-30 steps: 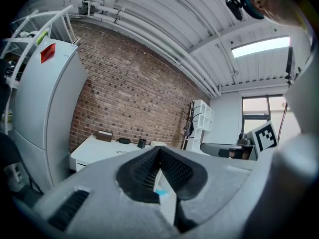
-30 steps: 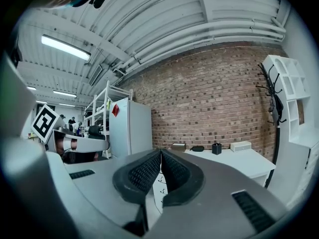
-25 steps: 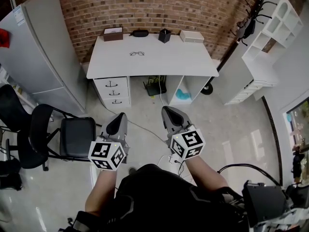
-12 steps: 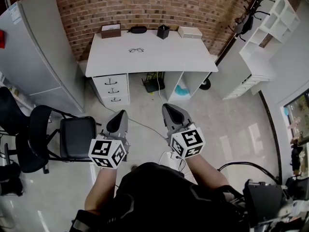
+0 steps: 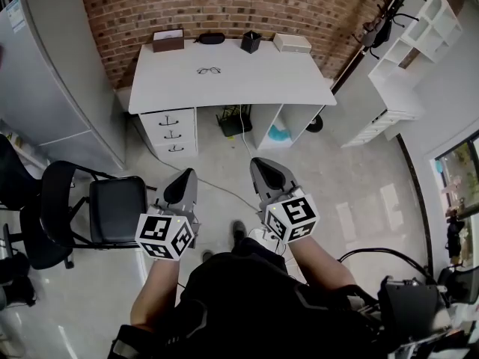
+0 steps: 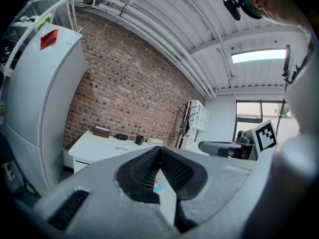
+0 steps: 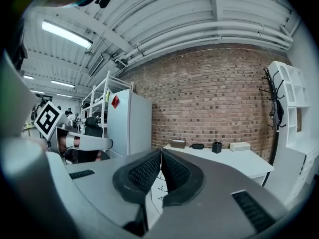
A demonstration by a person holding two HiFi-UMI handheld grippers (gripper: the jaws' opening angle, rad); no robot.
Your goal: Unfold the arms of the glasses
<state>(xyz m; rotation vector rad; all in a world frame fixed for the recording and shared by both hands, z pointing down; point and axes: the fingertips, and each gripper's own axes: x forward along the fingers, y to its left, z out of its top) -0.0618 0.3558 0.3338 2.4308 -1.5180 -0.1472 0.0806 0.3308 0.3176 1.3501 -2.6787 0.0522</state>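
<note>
Left tongs (image 5: 184,176) closed; glasses (image 5: 209,70) perhaps folded

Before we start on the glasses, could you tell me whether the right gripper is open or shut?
Shut: the pads of the right gripper meet at the tips, with nothing between them.

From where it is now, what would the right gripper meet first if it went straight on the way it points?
Probably the white desk, near its drawer unit. Nothing shows between it and the right gripper, whose tongs are shut and empty, but depth is hard to judge.
</note>
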